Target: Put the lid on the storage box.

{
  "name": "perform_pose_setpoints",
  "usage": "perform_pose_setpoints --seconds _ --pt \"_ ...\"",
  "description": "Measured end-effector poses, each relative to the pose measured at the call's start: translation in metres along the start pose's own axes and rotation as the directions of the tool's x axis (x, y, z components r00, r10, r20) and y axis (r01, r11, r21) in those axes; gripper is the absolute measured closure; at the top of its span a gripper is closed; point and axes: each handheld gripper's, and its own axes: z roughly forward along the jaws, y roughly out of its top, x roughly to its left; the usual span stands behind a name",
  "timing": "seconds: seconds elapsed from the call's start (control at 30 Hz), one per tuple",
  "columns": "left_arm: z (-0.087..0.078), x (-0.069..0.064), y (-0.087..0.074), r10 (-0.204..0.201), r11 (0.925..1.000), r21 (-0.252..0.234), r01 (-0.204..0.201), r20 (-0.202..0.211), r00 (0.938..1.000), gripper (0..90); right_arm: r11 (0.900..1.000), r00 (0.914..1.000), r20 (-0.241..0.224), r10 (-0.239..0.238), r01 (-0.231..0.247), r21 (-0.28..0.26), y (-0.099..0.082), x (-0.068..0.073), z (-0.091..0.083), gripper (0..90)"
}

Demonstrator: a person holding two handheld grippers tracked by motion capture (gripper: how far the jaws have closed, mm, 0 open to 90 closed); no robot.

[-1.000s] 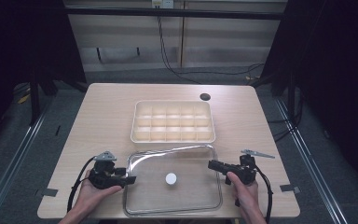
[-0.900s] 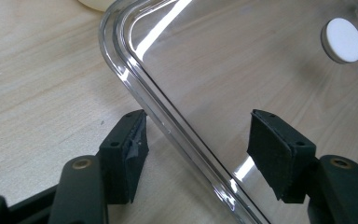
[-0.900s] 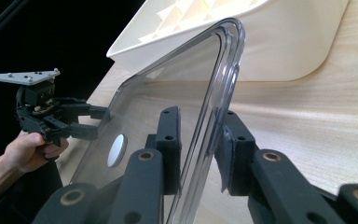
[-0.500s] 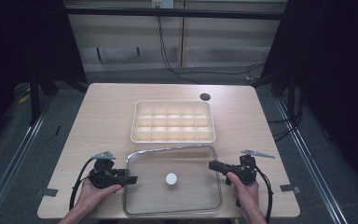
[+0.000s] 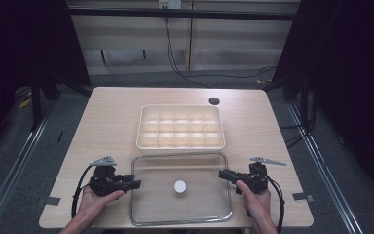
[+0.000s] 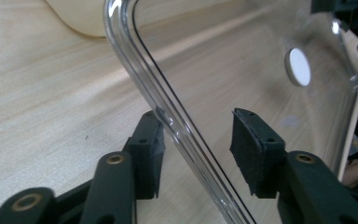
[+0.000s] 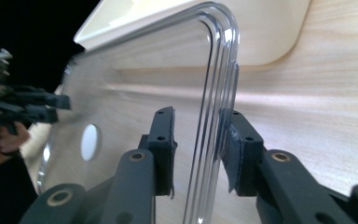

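Straddling the clear lid's (image 5: 181,189) side rims, left hand-held gripper (image 5: 135,184) closing, right hand-held gripper (image 5: 222,174) easing open, neither gripping. Lid lies flat on the worktop (image 5: 107,122), near the tray (image 5: 180,127), so covering's undone.

lid (image 5: 185,204) between both tongs: clear glossy plastic. tray (image 5: 181,127) beyond: matt cream plastic. table (image 5: 112,122): matt light wood grain.

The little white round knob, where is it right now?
In the high view, the little white round knob sits in the middle of the clear plastic lid, at the table's near edge, just in front of the cream compartment tray.
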Motion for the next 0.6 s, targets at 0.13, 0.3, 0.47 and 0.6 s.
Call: perform_pose_setpoints --seconds 0.13,0.3,0.47,0.6 --pt "-0.001 -0.002 0.001 0.008 1.0000 0.001 -0.008 -0.009 0.9999 56.5 1.0000 0.9999 0.014 -0.008 0.008 0.004 0.000 0.003 -0.001 66.2" --pt "-0.005 -0.004 0.002 0.054 0.9985 -0.009 -0.054 -0.011 0.9985 56.3 0.9998 0.9997 0.017 -0.016 0.016 -0.009 0.000 0.005 -0.002 65.9" --pt "-0.008 -0.005 0.005 0.054 0.9981 -0.027 -0.055 -0.025 0.9982 58.3 0.9990 0.9987 0.033 -0.038 0.039 -0.020 0.005 0.009 -0.001 65.3" --pt "-0.013 -0.005 0.009 0.029 0.9980 -0.056 -0.030 -0.029 0.9992 61.6 0.9982 0.9984 0.034 -0.046 0.047 -0.037 0.007 0.011 -0.001 65.3"
